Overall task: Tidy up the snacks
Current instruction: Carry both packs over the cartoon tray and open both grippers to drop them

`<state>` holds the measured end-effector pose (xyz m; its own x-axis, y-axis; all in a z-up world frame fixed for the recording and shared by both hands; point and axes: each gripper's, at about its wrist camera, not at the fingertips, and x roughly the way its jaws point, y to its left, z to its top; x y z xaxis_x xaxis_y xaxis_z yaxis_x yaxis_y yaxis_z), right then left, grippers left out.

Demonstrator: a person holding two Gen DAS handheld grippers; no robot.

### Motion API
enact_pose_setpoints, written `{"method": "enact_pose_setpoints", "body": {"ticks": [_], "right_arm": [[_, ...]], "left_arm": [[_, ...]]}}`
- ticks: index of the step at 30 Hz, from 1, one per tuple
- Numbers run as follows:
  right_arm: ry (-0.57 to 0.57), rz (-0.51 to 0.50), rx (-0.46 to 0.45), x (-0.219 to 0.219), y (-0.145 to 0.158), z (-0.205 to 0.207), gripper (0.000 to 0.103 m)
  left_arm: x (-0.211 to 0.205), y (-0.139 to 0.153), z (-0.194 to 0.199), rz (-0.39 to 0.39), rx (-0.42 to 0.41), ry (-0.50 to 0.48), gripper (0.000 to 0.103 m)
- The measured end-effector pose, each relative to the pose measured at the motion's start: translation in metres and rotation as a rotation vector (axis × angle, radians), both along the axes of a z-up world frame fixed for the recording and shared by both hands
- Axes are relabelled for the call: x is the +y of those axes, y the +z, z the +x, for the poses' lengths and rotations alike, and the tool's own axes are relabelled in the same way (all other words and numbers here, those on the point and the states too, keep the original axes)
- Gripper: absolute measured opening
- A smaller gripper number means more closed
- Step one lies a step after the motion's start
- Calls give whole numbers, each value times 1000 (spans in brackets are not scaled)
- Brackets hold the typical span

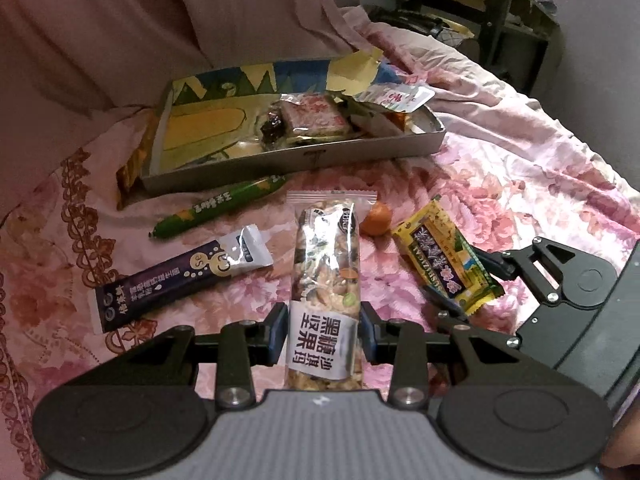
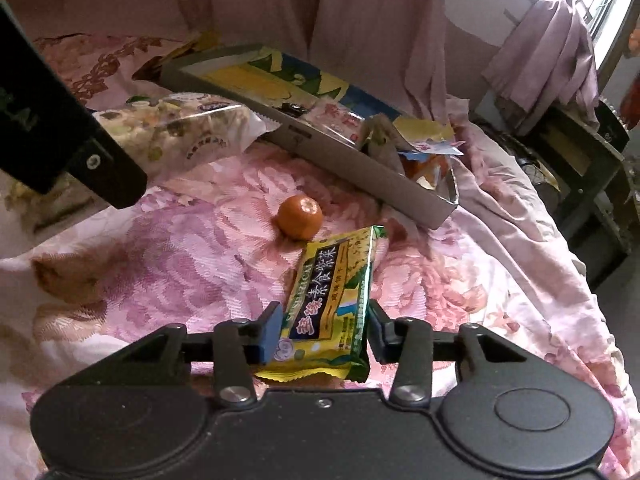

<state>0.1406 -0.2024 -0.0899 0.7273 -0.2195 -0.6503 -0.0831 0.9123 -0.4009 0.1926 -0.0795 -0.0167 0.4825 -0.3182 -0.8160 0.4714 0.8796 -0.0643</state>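
My left gripper (image 1: 324, 332) is shut on a clear nut bar packet (image 1: 328, 256), its blue pads pressing both long sides near the white label. That bar (image 2: 180, 132) also shows at the upper left of the right wrist view, off the bed. My right gripper (image 2: 324, 334) is shut on a yellow seaweed cracker packet (image 2: 332, 280), which lies at the right of the left wrist view as the cracker packet (image 1: 448, 256). A small orange (image 2: 300, 216) rests just beyond it. A grey tray box (image 1: 304, 156) farther back holds several snack packets.
A green sausage stick (image 1: 224, 208) and a purple sachet (image 1: 180, 280) lie on the pink floral bedspread (image 1: 520, 184) left of the bar. A pink curtain hangs behind the box. A dark shelf unit (image 2: 580, 152) stands beyond the bed's right edge.
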Motion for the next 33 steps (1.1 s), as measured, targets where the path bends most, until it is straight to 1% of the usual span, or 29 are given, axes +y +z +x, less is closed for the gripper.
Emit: {"method": "enact_pose_setpoints", "body": {"ticks": [1,5,6,7,8,10,14,18,25,27,30,33], "right_arm": [[-1,-2,-7,0,1,-1,43],[1,-3,-26,1,2,-3,42],[2,0,-28,1,3,-2,40],[1,4,-29,0,3,-2,33],[0,6,-32,0,3,-2,31],[1,12,-46,0,5,-3,27],[16,2,-62,3,5,-4,22],[20,-14,-99,5,9,-6,14],[27,-23,-148,5,17,-9,14],[29,-13,-177,4,23,-9,14],[37,15,-249,0,39,-5,14],[62,42,-334,-5,51,10,14]], "left_arm": [[0,1,-1,-1,-2,-2,41],[1,1,-3,-2,-4,-1,41],[1,1,-3,-2,-3,1,41],[2,1,-3,-2,-1,3,41],[2,0,-2,-1,0,5,41],[3,-1,-1,-2,1,10,41],[6,-3,0,-5,5,24,41],[9,-2,2,-11,-11,45,41],[16,4,14,-34,-42,116,41],[18,8,19,-48,-55,130,41],[19,15,32,-67,-77,165,41],[21,22,52,-77,-107,211,41]]}}
